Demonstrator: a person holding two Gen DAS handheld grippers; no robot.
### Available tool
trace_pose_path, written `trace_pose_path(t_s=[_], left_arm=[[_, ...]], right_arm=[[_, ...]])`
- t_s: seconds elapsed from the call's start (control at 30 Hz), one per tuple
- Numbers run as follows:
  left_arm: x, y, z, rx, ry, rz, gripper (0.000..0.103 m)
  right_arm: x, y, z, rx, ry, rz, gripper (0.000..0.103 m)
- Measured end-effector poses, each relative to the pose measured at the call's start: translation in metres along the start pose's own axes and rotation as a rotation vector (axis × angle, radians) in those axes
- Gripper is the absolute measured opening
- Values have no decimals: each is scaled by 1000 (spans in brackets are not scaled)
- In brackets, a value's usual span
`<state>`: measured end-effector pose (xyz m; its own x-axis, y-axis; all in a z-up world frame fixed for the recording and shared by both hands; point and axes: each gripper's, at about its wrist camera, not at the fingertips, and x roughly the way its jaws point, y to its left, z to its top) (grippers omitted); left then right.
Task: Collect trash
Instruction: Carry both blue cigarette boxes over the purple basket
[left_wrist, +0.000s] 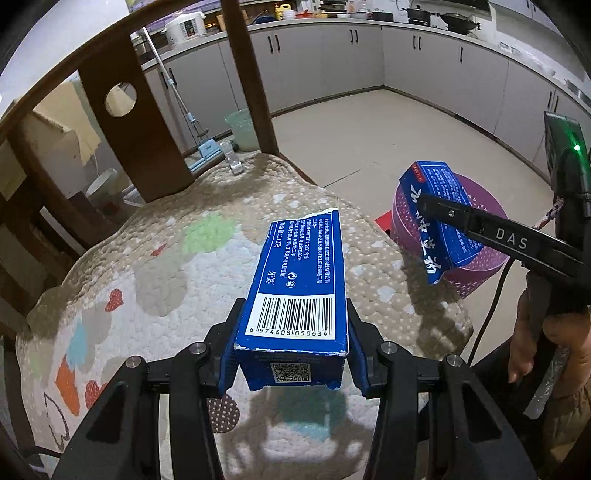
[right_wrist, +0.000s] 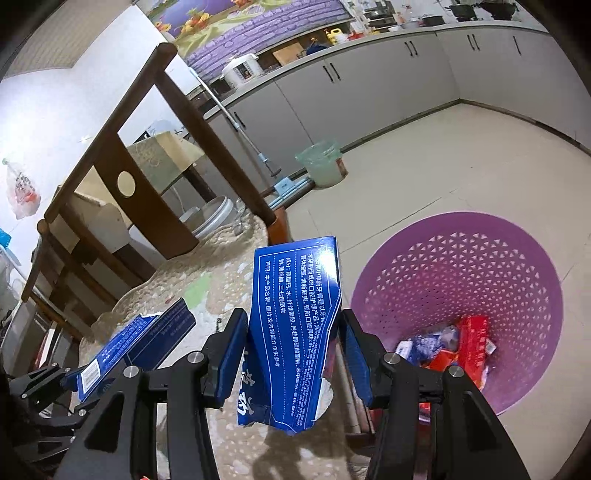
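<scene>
while both hand-held grippers clamp blue boxes, a purple basket (right_wrist: 517, 280) waits on the floor.
left hand-held gripper (left_wrist: 291, 354) grips a box (left_wrist: 299, 288) above the cushion (left_wrist: 166, 258); right hand-held gripper (right_wrist: 293, 354) pinches a torn box (right_wrist: 295, 332) beside the basket.

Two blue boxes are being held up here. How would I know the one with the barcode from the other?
Start at the wooden chair with the quilted cushion. Above it the left tongs clamp a blue toothpaste box. It is intact, barcode up; the torn box in the right tongs hangs nearer the purple basket.
</scene>
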<state>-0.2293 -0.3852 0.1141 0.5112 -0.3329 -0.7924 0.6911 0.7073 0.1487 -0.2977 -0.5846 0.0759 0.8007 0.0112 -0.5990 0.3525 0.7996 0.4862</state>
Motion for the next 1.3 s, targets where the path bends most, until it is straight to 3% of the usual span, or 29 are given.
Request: trace_pose_path(t_s=[0.67,1.3], left_arm=[[22,-32,25,74,0,-53,47],[42,-57,46,109,10,-122,47]], right_arm=[[-29,-43,14,65,-107,-170,55],[-30,-60,20,95,-115,-220,55]])
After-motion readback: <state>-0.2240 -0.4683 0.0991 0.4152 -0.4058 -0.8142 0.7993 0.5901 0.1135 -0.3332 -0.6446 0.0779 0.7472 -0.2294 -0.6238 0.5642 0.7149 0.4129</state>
